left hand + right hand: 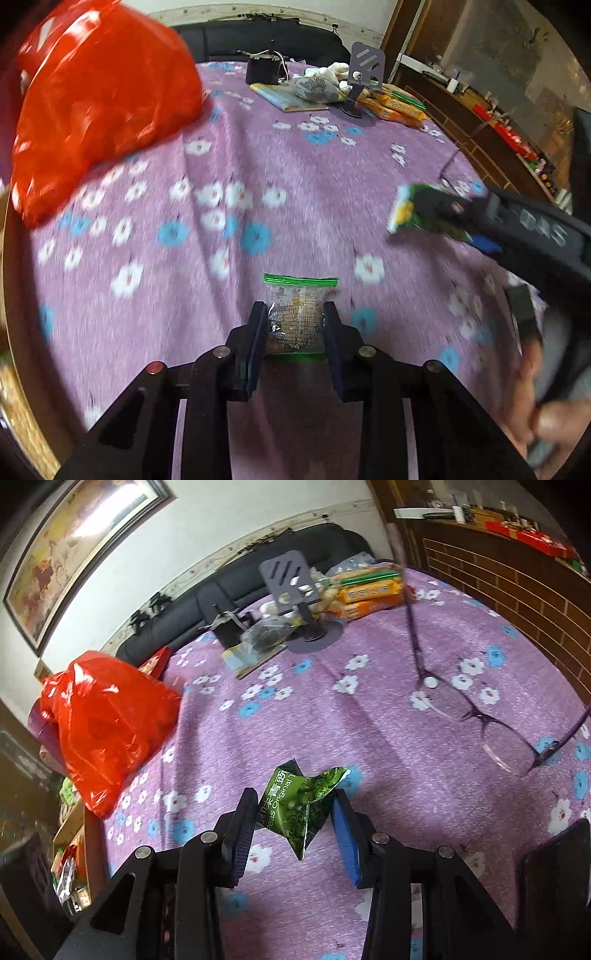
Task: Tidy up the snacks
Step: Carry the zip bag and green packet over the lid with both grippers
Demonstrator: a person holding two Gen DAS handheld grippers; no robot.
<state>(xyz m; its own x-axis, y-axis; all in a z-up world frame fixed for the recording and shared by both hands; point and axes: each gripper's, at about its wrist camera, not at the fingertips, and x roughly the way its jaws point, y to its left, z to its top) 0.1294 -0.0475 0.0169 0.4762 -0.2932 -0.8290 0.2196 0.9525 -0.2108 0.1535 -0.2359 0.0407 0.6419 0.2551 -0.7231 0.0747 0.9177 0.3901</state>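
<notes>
- The left gripper (pixel 295 325) has a little clear zip bag (pixel 297 314) with a green seal strip between its jaws, low in the left wrist view at about 6 o'clock. The pads look pressed on both sides of it, so I'd call that a narrow pinch on the bag.
- That bag looks light and floppy, with small crunchy bits inside, and the film is probably slick. I'd hold it mid-body like this and not squeeze hard.
- The right gripper (pixel 295 812) holds a green pea packet (pixel 295 808), crumpled and pinched across its middle, also at about 6 o'clock in its own view. Foil like that is crinkly, weighs next to nothing and is easy to crush.
- Both claws tilt steeply down toward the purple flowered cloth (pixel 332 709).
- The red plastic bag (pixel 103 734) sits at 9 o'clock in the right view, and that's my guess for where snacks go.
- Glasses (pixel 480 716) lie at 3 o'clock, worth steering clear of.
</notes>
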